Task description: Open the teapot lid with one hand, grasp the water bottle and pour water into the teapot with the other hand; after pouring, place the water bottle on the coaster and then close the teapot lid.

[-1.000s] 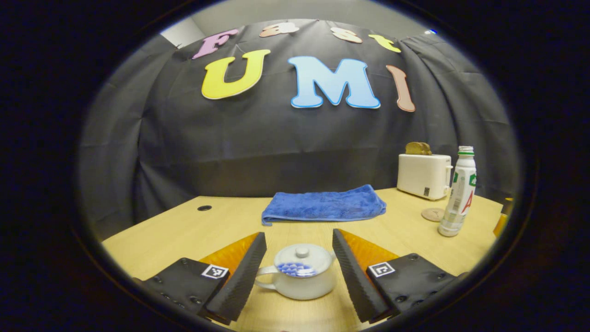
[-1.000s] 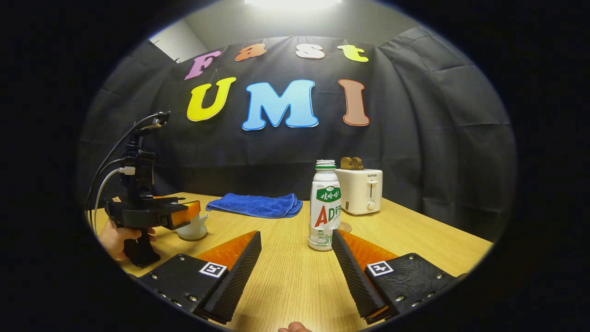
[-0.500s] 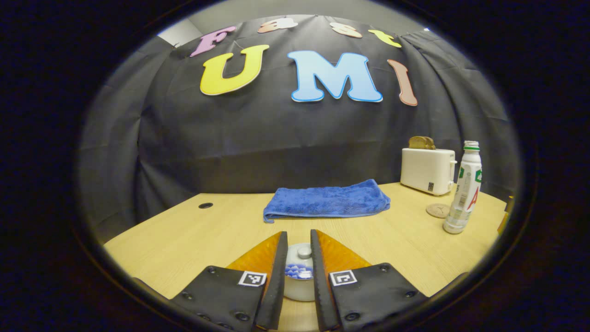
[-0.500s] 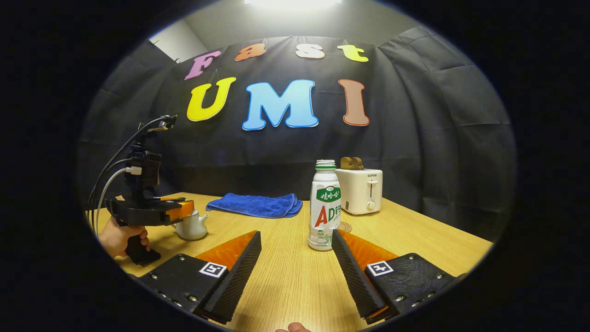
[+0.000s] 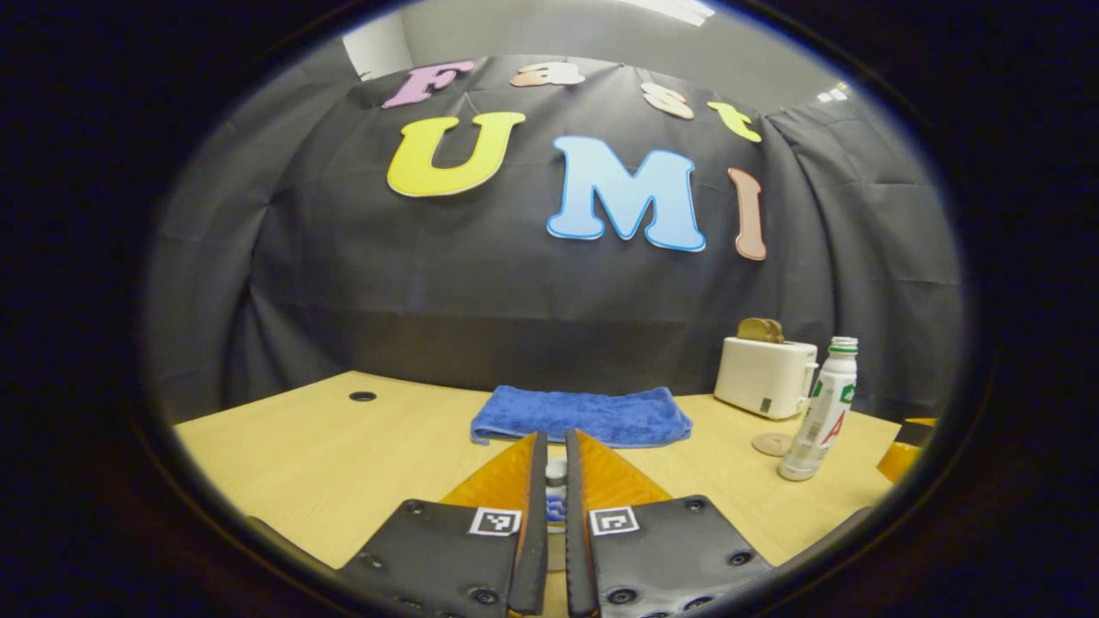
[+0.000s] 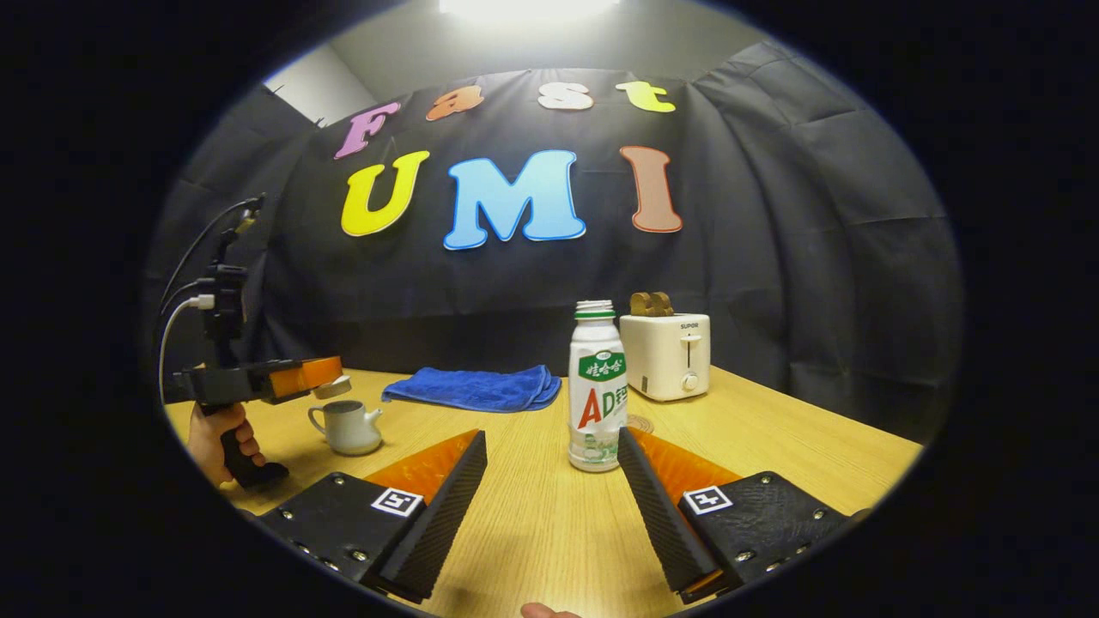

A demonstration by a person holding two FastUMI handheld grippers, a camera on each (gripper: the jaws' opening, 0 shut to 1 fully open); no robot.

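White ceramic lid (image 6: 331, 387) clamped between left gripper (image 5: 549, 481) fingers, raised above open teapot (image 6: 348, 427) on wooden table (image 6: 549, 524). Right gripper (image 6: 552, 455): jaws apart, water bottle (image 6: 598, 397) just ahead, uncapped. Behind: coaster (image 5: 771, 444), toaster (image 6: 665, 354), blue towel (image 6: 470, 388).

I worked at a light wooden table (image 6: 773, 446) before a black cloth wall (image 6: 773, 257), under a bright ceiling light (image 6: 528, 7).

Staged recording booth, black cloth wall (image 6: 773, 257) draped behind a pale wooden desk (image 6: 549, 524), household props along its far edge, white toaster (image 6: 665, 354), folded blue towel (image 6: 472, 388), overhead lamp glare
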